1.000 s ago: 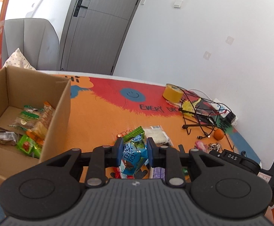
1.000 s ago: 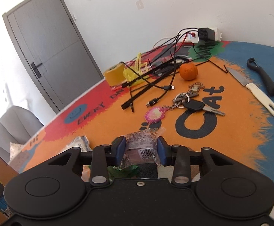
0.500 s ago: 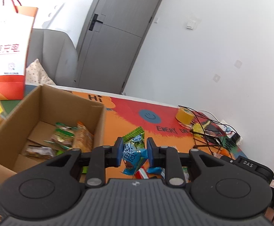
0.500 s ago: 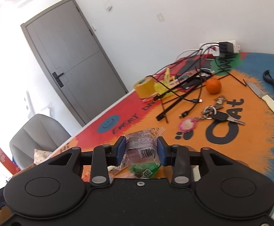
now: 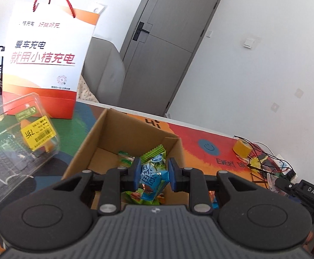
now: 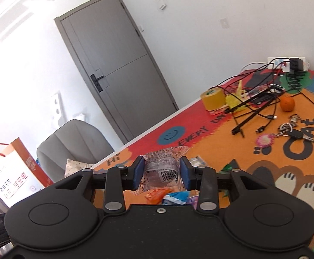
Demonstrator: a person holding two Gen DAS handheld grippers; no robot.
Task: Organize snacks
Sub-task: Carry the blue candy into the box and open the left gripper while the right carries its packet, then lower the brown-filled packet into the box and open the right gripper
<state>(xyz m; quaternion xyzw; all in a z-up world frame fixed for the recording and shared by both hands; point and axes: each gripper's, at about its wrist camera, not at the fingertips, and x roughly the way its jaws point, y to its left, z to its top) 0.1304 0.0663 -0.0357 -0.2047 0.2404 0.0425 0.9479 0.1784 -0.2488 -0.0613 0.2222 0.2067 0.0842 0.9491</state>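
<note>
Left gripper (image 5: 153,173) pinching a blue-green pack (image 5: 151,172), long side up and down, green end on top; hanging over the open box (image 5: 122,133), more snacks (image 5: 125,158) down inside. Right gripper (image 6: 161,176) squeezing a clear pack (image 6: 162,168) with a bar code, long side across, crinkly ends sticking out past the pads; up above the bright mat (image 6: 200,149) with loose snacks (image 6: 169,195) under it. Box right by a clear tub (image 5: 21,138) and a bag (image 5: 47,54); grey door (image 6: 118,64) behind; tape (image 6: 213,98), wires (image 6: 256,103), orange (image 6: 287,103) and keys (image 6: 292,130) farther off on the mat.
</note>
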